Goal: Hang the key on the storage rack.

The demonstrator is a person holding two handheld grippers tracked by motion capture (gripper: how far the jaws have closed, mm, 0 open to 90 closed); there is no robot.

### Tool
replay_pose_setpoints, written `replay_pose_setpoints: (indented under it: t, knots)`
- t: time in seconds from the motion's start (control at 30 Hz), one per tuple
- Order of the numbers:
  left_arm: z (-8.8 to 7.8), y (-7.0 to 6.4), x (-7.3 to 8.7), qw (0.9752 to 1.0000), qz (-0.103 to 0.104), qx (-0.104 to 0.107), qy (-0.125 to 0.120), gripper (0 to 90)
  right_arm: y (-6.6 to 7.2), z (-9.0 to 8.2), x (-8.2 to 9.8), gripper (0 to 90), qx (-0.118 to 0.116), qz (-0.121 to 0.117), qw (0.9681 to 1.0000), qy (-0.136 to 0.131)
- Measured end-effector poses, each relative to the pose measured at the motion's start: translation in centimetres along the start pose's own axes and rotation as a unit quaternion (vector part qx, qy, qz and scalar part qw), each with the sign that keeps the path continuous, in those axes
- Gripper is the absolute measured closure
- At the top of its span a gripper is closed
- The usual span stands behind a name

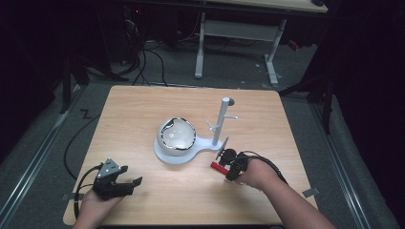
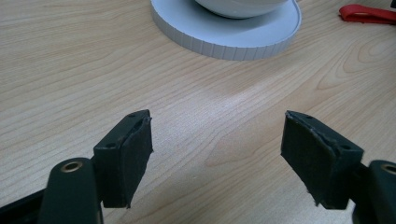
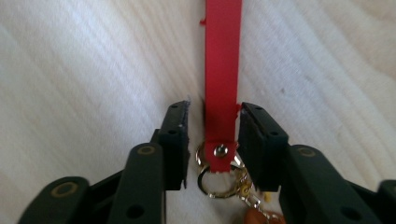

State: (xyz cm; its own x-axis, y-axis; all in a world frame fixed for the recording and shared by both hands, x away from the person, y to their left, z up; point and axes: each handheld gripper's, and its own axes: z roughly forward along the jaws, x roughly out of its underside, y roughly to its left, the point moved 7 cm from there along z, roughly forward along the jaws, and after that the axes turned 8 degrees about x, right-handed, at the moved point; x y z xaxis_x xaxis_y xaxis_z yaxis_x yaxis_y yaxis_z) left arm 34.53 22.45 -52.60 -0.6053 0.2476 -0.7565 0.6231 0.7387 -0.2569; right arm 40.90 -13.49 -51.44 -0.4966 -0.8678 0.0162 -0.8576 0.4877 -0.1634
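With the flat red strap (image 3: 223,70) lying lengthwise between its nearly closed jaws, my right tool (image 3: 212,135) brackets it; my left tool (image 2: 217,154) gapes empty.

the table (image 1: 143,124) is pale tan wood with fine grain lines. at frame centre the stand (image 1: 177,157) is white, its base rim finely ribbed, and its upright post (image 1: 220,121) is white too. the bowl (image 1: 177,136) is white with a dark, broken rim band. the strap (image 3: 222,70) is bright red, its rivet (image 3: 220,150) silver, its rings (image 3: 212,179) gold. both grippers, left gripper (image 2: 217,154) and right gripper (image 3: 212,140), are black.
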Motion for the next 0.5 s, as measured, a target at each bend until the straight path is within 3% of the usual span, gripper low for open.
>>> replay_pose_setpoints:
  t: [0.07,0.17,0.2,0.23,0.37,0.5]
  knots:
    - [0.0,0.0,0.1,1.0,-0.001,0.0,0.001,25.7,0.0,0.3,0.3,61.3,0.003,-0.019,0.9998,0.01]
    - [0.0,0.1,0.1,1.0,-0.001,0.001,0.003,25.7,-0.2,0.7,0.5,62.6,0.009,-0.022,0.9996,0.015]
    - [0.0,0.0,0.1,1.0,-0.001,0.001,0.003,25.7,-0.2,0.9,0.5,65.4,0.009,-0.02,0.9996,0.015]
    - [0.0,0.0,0.2,1.0,-0.001,0.001,0.004,25.7,-0.2,0.9,0.3,73.9,0.007,-0.024,0.9996,0.009]
    - [0.0,0.0,0.2,1.0,0.0,0.001,0.004,25.7,0.0,0.6,0.4,74.4,0.01,-0.029,0.9995,0.008]
    - [0.1,0.1,0.2,1.0,-0.001,0.001,0.006,25.7,-0.2,-0.6,0.5,74.5,0.009,-0.011,0.9998,-0.01]
